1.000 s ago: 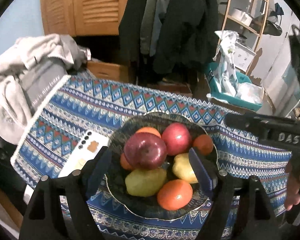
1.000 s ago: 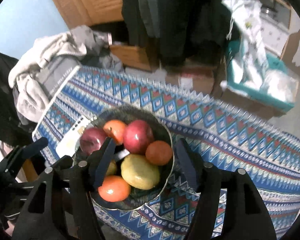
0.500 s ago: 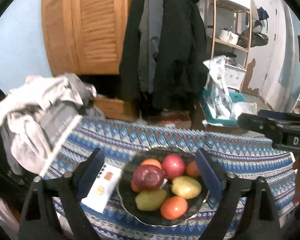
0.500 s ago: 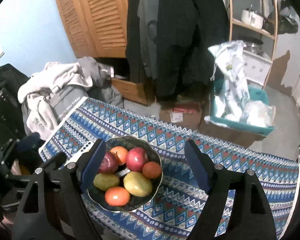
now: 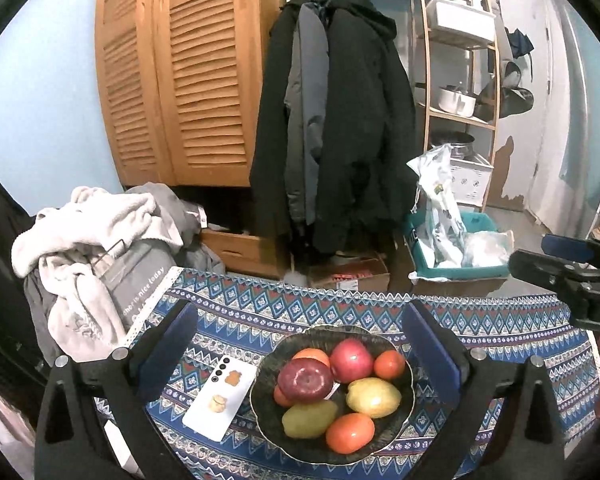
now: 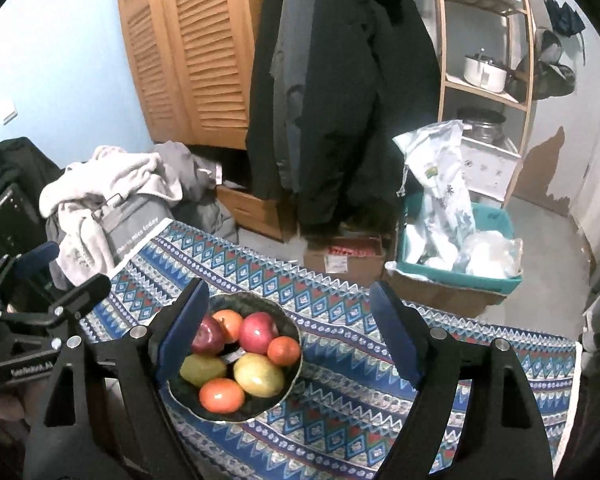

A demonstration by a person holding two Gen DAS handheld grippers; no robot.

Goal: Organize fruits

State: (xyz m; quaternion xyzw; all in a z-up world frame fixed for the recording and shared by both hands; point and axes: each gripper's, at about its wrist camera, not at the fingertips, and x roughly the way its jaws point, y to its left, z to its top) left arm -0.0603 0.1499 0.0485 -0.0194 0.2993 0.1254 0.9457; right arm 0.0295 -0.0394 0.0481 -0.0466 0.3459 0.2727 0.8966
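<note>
Patterned blue cloth covers counter; dark bowl on it holds fruits, white phone just left. Left gripper jaws still opening, nothing between. Right gripper jaws apart, empty, above bowl.

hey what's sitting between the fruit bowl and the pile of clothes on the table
A white phone lies face down between the bowl and the clothes pile, on the patterned cloth; the left wrist view shows it.
</note>
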